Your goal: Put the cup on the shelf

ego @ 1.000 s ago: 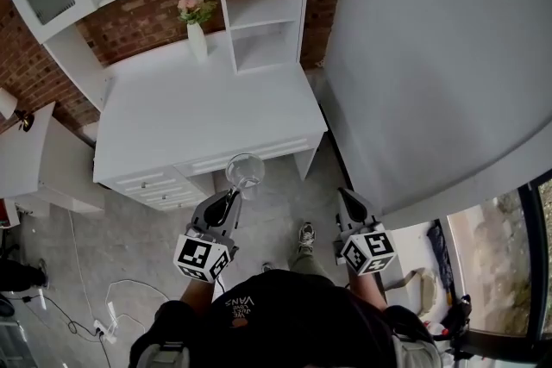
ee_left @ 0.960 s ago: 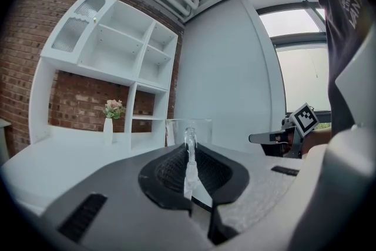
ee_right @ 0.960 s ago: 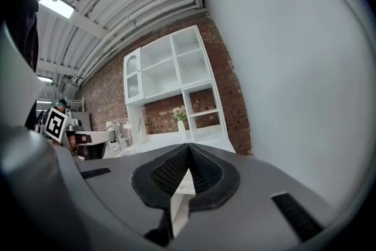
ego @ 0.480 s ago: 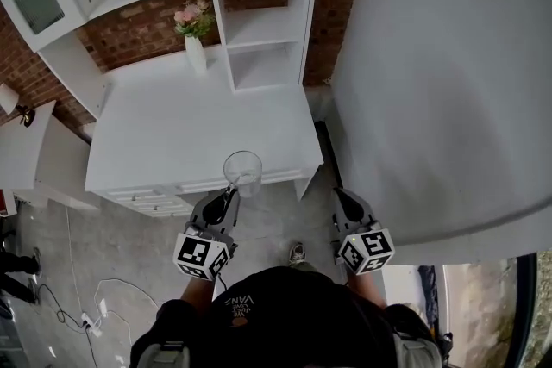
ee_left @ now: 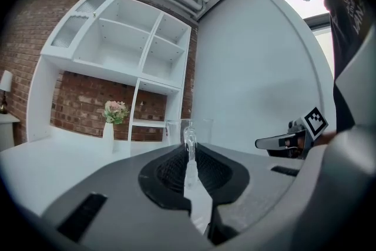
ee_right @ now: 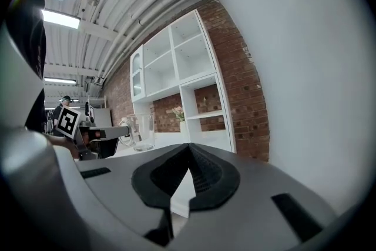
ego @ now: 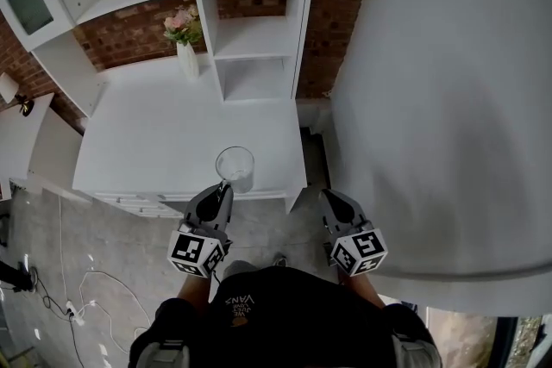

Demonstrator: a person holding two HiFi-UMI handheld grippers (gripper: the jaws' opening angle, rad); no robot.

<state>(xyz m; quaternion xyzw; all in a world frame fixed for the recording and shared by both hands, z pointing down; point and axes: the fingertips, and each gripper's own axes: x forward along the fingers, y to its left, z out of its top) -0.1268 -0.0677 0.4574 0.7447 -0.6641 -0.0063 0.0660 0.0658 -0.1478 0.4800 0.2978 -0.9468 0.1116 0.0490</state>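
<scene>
A clear glass cup [ego: 235, 168] hangs upright over the front edge of the white desk [ego: 164, 142], its rim pinched in my left gripper [ego: 222, 185], which is shut on it. The left gripper view shows the cup's wall [ee_left: 189, 135] between the jaws. The white shelf unit [ego: 250, 39] with open cubbies stands at the back of the desk, well ahead of the cup. My right gripper [ego: 329, 198] is shut and holds nothing, to the right of the desk beside the grey wall. From the right gripper view the cup [ee_right: 143, 132] and the shelf unit [ee_right: 194, 97] both show.
A white vase with pink flowers [ego: 185, 43] stands on the desk left of the lower cubbies. A large grey wall [ego: 440, 99] fills the right side. A brick wall [ego: 129, 21] is behind the desk. Cables [ego: 78, 306] lie on the floor at left.
I have moved forward toward the desk. The cup in the left gripper now hangs over the desk's front edge instead of over the floor. Both grippers stay shut.
</scene>
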